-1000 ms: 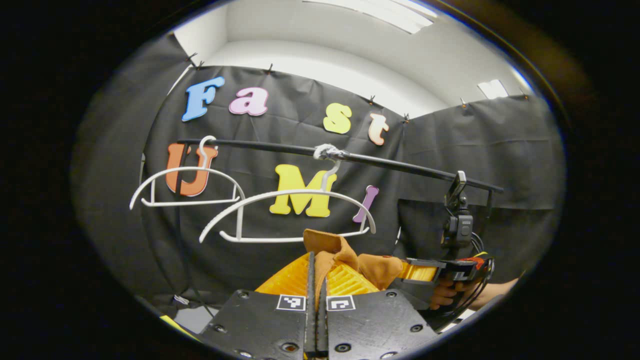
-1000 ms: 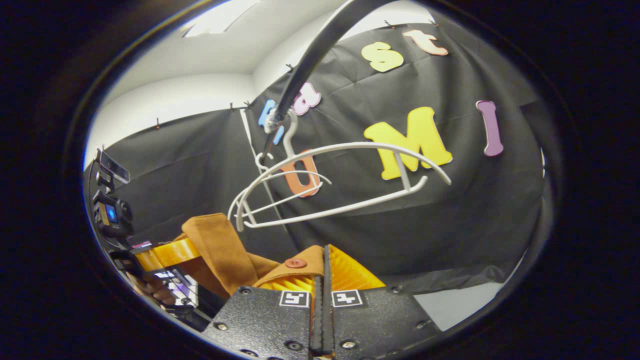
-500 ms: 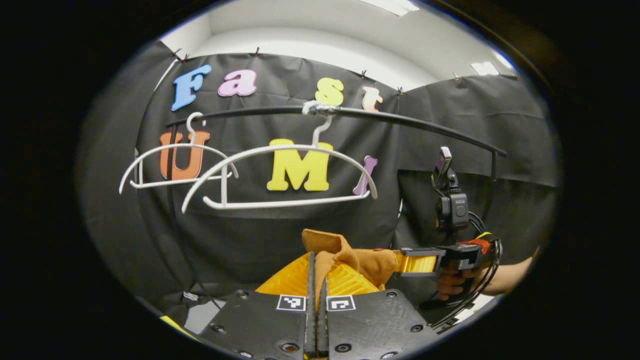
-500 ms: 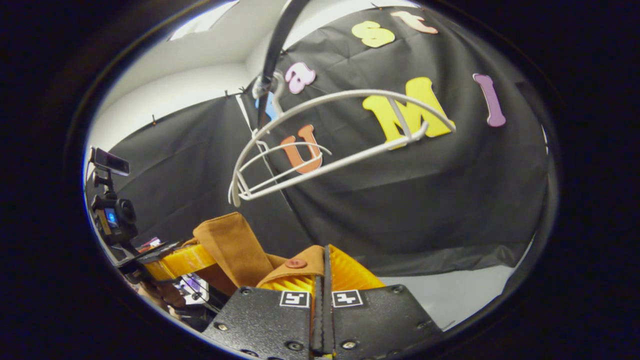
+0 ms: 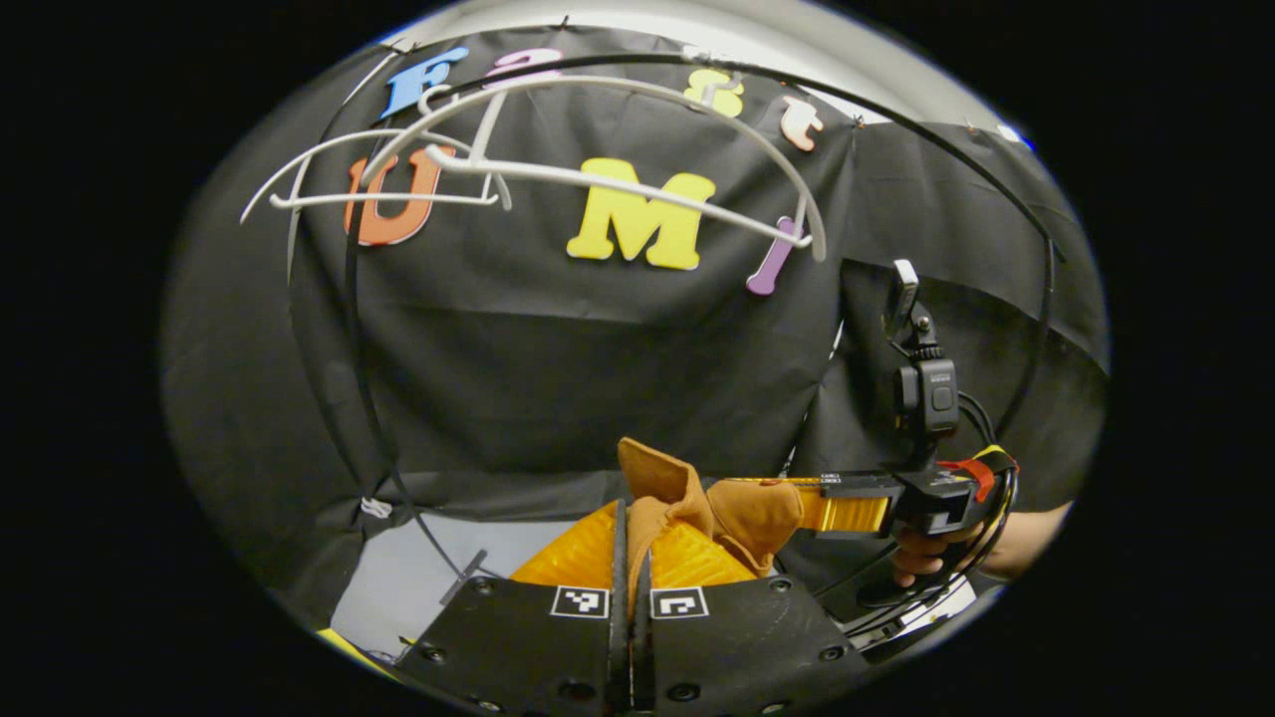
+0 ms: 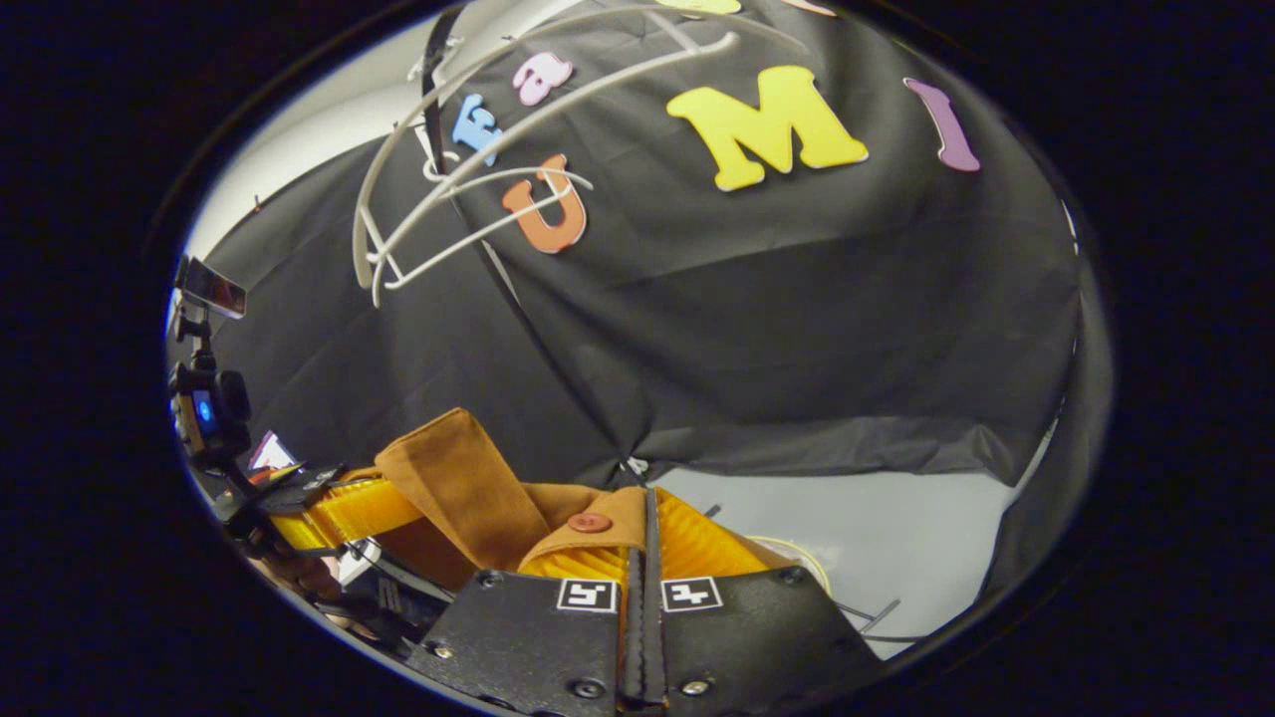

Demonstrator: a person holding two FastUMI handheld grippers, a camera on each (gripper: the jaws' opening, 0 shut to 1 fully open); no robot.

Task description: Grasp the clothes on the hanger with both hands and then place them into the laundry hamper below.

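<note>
a: what's moved since a second ago?
b: you've dropped both grippers; the white hanger point(image 5: 618, 189) and rail point(image 5: 896, 139) now sit high above them, bare.
a: which step?
b: you're carrying down. the hamper isn't visible, so find it below before you release.
a: grips?
b: left gripper point(image 5: 630, 543) is clamped on the brown garment point(image 5: 697, 498) just ahead of it; right gripper point(image 6: 645, 543) is pinched on its buttoned edge point(image 6: 588, 523).

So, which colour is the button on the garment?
The button is reddish-brown, on tan-brown cloth; the right gripper view shows it best.
</note>
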